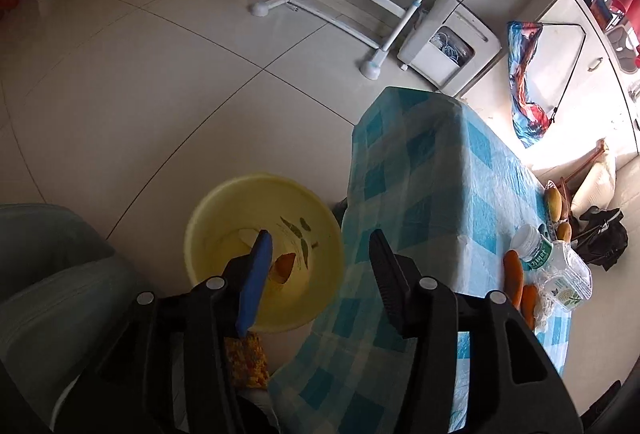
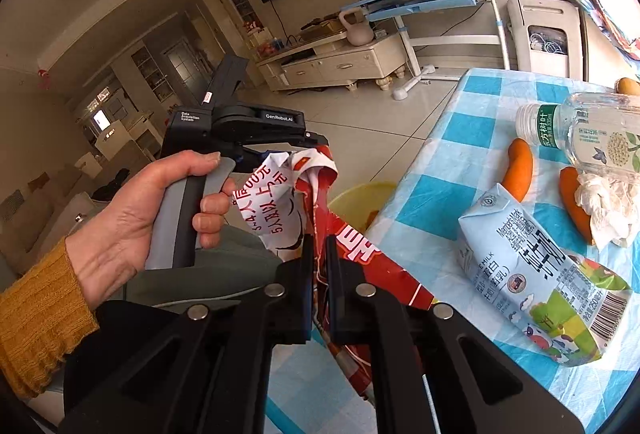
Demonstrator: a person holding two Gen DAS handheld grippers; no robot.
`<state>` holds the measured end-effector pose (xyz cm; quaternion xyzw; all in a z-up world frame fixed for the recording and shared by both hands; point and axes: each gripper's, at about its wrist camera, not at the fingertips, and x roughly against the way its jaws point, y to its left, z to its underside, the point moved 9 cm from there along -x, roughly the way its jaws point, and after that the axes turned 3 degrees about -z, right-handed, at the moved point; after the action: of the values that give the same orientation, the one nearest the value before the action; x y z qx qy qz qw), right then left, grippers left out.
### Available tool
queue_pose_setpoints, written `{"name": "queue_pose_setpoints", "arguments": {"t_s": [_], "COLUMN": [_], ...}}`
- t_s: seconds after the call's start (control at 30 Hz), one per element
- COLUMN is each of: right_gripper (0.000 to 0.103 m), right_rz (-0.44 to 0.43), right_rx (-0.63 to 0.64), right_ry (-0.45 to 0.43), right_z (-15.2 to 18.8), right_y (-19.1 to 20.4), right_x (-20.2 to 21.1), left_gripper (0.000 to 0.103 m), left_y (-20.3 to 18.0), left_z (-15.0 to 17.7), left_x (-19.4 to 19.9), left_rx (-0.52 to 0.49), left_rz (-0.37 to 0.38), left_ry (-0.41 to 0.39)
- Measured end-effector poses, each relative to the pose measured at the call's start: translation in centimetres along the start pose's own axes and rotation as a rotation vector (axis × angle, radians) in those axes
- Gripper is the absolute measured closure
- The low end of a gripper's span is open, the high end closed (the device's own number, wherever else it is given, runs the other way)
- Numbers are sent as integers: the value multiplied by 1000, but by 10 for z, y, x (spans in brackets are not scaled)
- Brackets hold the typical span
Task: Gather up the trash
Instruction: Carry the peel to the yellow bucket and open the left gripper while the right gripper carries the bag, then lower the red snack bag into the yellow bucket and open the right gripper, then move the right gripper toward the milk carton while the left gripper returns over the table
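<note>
Right gripper: we have it clamped on a red and white wrapper, the two fingers nearly together with the crumpled sheet pinched between them.
Wrapper: it sticks up past our fingertips, just off the table's near edge, with the yellow basin showing behind it.
Left gripper: we hold it with the fingers spread wide and nothing between them, above the basin and the table's edge.
Left hand: in the right wrist view, it wraps the grey handle of the left gripper, mustard sleeve at the wrist.
Basin: on the tiled floor just beside the table, with an orange scrap lying inside.
Table: covered in a blue checked cloth.
Milk carton: lying flattened on the cloth, to the right of our right gripper.
Plastic bottle: on its side beyond the carton, near two carrots and a crumpled tissue.
</note>
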<state>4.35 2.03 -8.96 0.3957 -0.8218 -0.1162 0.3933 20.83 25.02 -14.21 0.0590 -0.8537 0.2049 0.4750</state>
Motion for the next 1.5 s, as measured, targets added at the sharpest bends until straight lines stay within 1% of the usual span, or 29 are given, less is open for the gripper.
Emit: {"name": "queue_pose_setpoints", "arguments": {"t_s": [0.03, 0.07, 0.1, 0.13, 0.17, 0.2, 0.23, 0.27, 0.3, 0.37, 0.5, 0.6, 0.63, 0.67, 0.73, 0.83, 0.87, 0.93, 1.0, 1.03, 1.07, 1.23, 1.3, 1.37, 1.43, 1.5], "right_gripper": [97, 97, 97, 97, 97, 97, 97, 97, 97, 97, 96, 90, 85, 82, 72, 67, 66, 58, 56, 52, 50, 44, 44, 44, 44, 44], "right_rz": [-3, -7, -11, -14, -17, -18, -17, -17, -17, -10, 11, 24, 30, 40, 39, 27, 22, 23, 33, 44, 60, 157, 208, 244, 272, 270], "right_rx": [2, 5, 11, 19, 25, 32, 39, 42, 43, 47, 40, -2, -5, 4, 15, 18, 24, 51, 74, 87, 104, 130, 109, 46, -47, -101], "right_ry": [3, 6, 11, 17, 24, 31, 38, 44, 50, 64, 94, 137, 135, 135, 130, 114, 107, 94, 83, 76, 70, 77, 86, 76, 49, 1], "right_z": [-4, -8, -12, -18, -22, -27, -31, -34, -37, -42, -46, -46, -47, -48, -47, -45, -41, -32, -18, -11, -2, 51, 74, 91, 91, 83], "right_y": [3, 5, 7, 9, 12, 14, 16, 17, 17, 16, 8, 1, 0, -1, 1, 5, 6, 7, 5, 3, 0, -22, -38, -56, -75, -83], "right_x": [-6, -13, -21, -30, -40, -50, -59, -68, -77, -94, -122, -136, -136, -135, -128, -112, -102, -80, -52, -38, -23, 50, 75, 94, 104, 111], "left_gripper": [47, 39, 28, 23, 14, 11, 10, 10, 10, 10, 10, 10, 10, 10, 10, 9, 9, 9, 8, 8, 7, 7, 7, 7, 7, 7], "left_y": [2, 3, 6, 7, 8, 8, 6, 3, 1, 0, 17, 23, 22, 21, 17, 11, 9, 4, -4, -9, -14, -51, -67, -85, -103, -120], "left_z": [-7, -14, -18, -19, -19, -17, -15, -12, -13, -20, -25, -26, -26, -27, -27, -27, -26, -24, -23, -23, -22, -14, -6, 2, 12, 25], "left_x": [16, 38, 59, 82, 102, 118, 130, 135, 137, 141, 153, 154, 154, 154, 155, 154, 153, 152, 150, 148, 147, 133, 127, 119, 110, 99], "left_rx": [4, 21, 63, 122, 174, 197, 196, 184, 173, 168, 233, 265, 262, 256, 241, 226, 216, 191, 153, 132, 108, -35, -106, -180, -247, -308], "left_rz": [-24, -42, -40, -25, -8, 1, -3, -14, -21, -9, 9, 22, 21, 17, 16, 13, 9, -5, -20, -29, -38, -63, -65, -73, -69, -52], "left_ry": [-64, -135, -202, -272, -339, -397, -443, -467, -469, -472, -502, -500, -499, -500, -504, -501, -498, -493, -484, -480, -477, -423, -398, -369, -335, -282]}}
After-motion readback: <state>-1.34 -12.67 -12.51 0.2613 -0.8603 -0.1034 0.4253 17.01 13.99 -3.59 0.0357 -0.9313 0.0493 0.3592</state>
